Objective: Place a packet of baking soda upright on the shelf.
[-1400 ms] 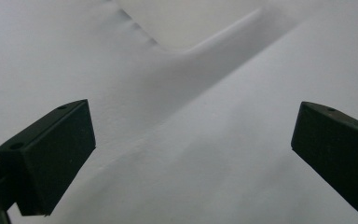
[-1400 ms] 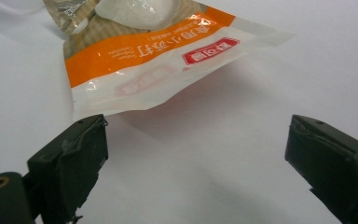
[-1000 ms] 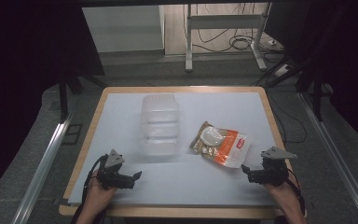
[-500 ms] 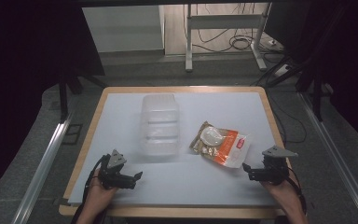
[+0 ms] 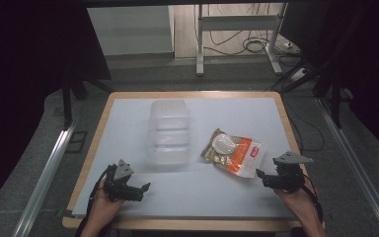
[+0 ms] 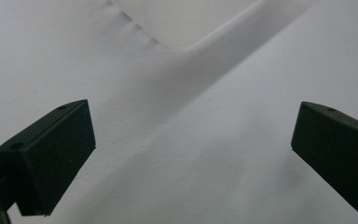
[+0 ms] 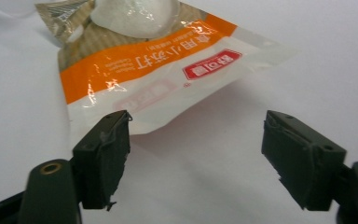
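Holding my left hand-held gripper (image 5: pixel 137 189) low over the white surface (image 5: pixel 197 192), I see it at about 7 o'clock on that surface in the high view. Its two black jaws stand wide apart with nothing between them. In the left gripper view my left hand-held gripper (image 6: pixel 193 154) looks down at bare white, and a pale rounded corner sits far off at 12 o'clock.

My right hand-held gripper (image 5: pixel 262 178) is at about 4 o'clock on the surface. Its jaws are wide apart too, and they hold nothing.

The shiny orange, white and brown plastic snack bag (image 5: pixel 233 151) lies flat, a little right of the middle. In the right gripper view the snack bag (image 7: pixel 144 70) is just beyond my right hand-held gripper (image 7: pixel 196 158), at 11 o'clock from it. I cannot tell if the left jaw touches the bag's white edge.

The clear plastic box with a lid (image 5: pixel 169 131) sits near the middle, just to the 9 o'clock side of the bag, apart from it.
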A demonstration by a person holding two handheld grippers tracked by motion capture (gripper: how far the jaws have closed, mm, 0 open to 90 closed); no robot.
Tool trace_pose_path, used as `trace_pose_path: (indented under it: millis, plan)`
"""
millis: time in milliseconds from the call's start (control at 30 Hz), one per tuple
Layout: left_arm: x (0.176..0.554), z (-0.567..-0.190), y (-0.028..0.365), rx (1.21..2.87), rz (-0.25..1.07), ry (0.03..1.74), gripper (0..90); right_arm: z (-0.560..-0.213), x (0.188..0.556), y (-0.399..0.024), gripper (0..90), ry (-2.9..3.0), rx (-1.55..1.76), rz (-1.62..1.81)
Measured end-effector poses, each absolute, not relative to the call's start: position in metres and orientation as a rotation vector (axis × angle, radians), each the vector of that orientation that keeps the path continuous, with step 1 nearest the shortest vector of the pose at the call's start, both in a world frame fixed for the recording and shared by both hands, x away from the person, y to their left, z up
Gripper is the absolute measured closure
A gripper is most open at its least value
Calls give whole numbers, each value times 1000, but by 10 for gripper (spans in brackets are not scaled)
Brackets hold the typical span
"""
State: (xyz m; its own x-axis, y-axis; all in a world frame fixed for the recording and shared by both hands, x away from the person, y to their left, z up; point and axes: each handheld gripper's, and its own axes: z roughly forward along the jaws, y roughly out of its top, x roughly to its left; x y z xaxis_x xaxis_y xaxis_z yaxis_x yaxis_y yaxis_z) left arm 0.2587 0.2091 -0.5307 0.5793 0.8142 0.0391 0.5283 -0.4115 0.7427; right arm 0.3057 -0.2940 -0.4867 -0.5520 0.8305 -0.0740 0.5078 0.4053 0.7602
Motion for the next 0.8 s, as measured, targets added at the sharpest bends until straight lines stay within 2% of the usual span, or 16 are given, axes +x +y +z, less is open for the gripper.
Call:
trace_pose_path:
  millis: [233,333,367,400,433,467,500,533,800]
  plan:
    - [259,-531,208,2119,519,1062,0,-478,310,-293,337,2269,1121,1004]
    - [260,-531,208,2124,523,1064,0,-477,315,-292,422,2284,1140,1018]
    - [260,-531,208,2124,523,1064,0,-477,315,-292,422,2284,1140,1018]
    - [260,-531,208,2132,525,1061,0,-476,317,-290,481,2296,1137,1005]
    - [260,-531,208,2132,525,1061,0,-476,317,-290,481,2296,1137,1005]
    - [259,-531,208,2131,529,1062,0,-474,319,-288,548,2303,1144,991]
    - [259,-531,208,2131,533,1063,0,-474,319,-288,548,2303,1144,991]
    - [259,-530,208,2130,537,1063,0,-472,321,-285,607,2310,1141,989]
    - [258,-530,207,2131,566,1054,0,-471,333,-273,727,2360,1096,969]
